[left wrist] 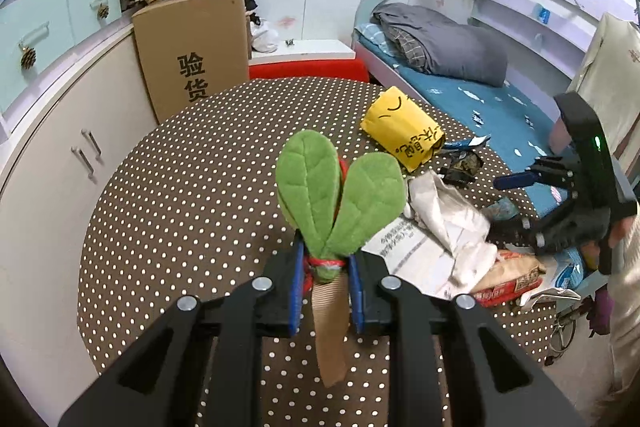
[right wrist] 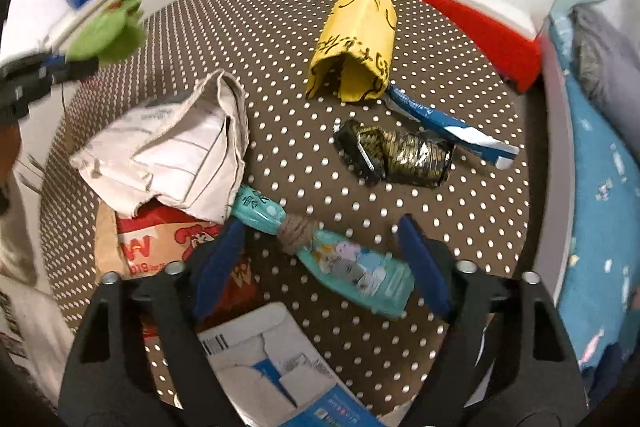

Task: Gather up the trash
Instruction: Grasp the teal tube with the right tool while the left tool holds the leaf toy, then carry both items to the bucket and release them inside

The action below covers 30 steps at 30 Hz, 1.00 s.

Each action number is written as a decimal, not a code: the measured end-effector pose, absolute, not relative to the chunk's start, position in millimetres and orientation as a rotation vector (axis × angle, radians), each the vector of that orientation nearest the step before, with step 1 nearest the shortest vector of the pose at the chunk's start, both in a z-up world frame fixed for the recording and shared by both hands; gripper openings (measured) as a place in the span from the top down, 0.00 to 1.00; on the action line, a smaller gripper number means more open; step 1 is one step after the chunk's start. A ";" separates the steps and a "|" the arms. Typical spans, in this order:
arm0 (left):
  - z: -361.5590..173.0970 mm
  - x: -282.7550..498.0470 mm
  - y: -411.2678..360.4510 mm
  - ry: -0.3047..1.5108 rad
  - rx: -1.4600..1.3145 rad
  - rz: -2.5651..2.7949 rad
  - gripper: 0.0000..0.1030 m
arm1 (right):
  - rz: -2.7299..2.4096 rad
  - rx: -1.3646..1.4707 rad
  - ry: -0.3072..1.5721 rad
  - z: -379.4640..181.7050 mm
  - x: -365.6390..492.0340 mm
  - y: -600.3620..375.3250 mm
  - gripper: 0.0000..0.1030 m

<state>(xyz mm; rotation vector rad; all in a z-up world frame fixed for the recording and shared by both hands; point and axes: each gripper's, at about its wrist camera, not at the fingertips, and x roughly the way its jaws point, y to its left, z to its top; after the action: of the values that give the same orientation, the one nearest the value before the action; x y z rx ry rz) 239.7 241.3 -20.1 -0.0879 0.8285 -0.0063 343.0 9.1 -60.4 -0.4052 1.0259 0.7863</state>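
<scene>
Left tongs (left wrist: 326, 291): pressed together, pinching the tan ribbon (left wrist: 330, 323) at the base of a green felt leaf ornament (left wrist: 340, 195); the leaves stand up above the blue pads, over the dotted table (left wrist: 180, 187).
Right tongs (right wrist: 324, 263): spread, nothing pressed between the pads; they point steeply down at the trash pile.
Thing between the right tongs: a teal wrapper (right wrist: 352, 267), twisted and bound with twine in its middle; it lies flat on the table, slanting across the gap, with its wide end close to the right pad.
Other trash: crumpled white paper (right wrist: 180, 155) just beyond the left pad, covering the wrapper's far end; a red-and-brown bag (right wrist: 152, 247) under that paper; a white envelope (right wrist: 260, 351) below the tongs; a yellow paper tube (right wrist: 356, 47), a blue strip (right wrist: 440, 123) and a black-gold foil (right wrist: 400, 155) farther ahead.
Step in hand, as I judge: to take the teal wrapper with the right tongs.
How to do it well: lower them until the pads stand on both sides of the twine knot, the narrowest and firmest part, then close.
Risk: the left pad may catch the white paper or the red bag; the thin film can slip if only its edge is pinched.
Left side advice: keep the ornament clear of the pile.
</scene>
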 end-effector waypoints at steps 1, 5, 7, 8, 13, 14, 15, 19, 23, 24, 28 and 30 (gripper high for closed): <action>-20.7 239.2 241.4 0.832 -0.089 -0.004 0.81 | 0.763 -0.418 1.035 -62.0 347.7 8.4 0.47; -19.9 237.1 237.9 0.831 -0.086 -0.012 0.81 | 0.768 -0.505 1.026 -68.2 345.2 11.0 0.47; -19.3 236.3 235.9 0.827 -0.084 -0.015 0.81 | 0.759 -0.541 0.996 -71.0 337.8 18.4 0.50; -19.4 236.3 234.5 0.827 -0.086 -0.016 0.81 | 0.758 -0.517 1.005 -71.4 339.2 18.9 0.56; -19.0 240.1 223.6 0.832 -0.092 -0.046 0.81 | 0.683 -0.399 1.053 -69.6 349.8 17.4 0.80; -19.0 240.7 221.2 0.832 -0.091 -0.054 0.81 | 0.668 -0.361 1.073 -67.3 350.4 13.0 0.80; -18.6 242.0 217.4 0.833 -0.087 -0.057 0.81 | 0.659 -0.337 1.069 -64.8 348.4 7.7 0.80; -14.0 245.9 205.0 0.827 -0.080 -0.085 0.81 | 0.657 -0.273 1.044 -52.8 336.8 -14.1 0.80; -7.3 248.2 185.7 0.811 -0.060 -0.120 0.81 | 0.637 -0.220 1.019 -40.0 325.7 -41.6 0.80; -5.4 248.8 179.2 0.806 -0.054 -0.133 0.81 | 0.634 -0.203 1.018 -37.8 323.2 -48.5 0.80; -0.4 251.3 154.8 0.797 -0.029 -0.174 0.81 | 0.604 -0.153 1.000 -27.7 319.6 -69.1 0.80; 1.1 252.5 140.9 0.794 -0.017 -0.201 0.81 | 0.596 -0.122 0.996 -23.5 316.3 -82.9 0.80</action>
<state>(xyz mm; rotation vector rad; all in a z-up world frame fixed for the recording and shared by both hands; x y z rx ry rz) 252.5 140.9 1.1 -0.0173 0.7943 -0.2005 316.3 -82.9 -23.5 -0.1217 0.9964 0.5964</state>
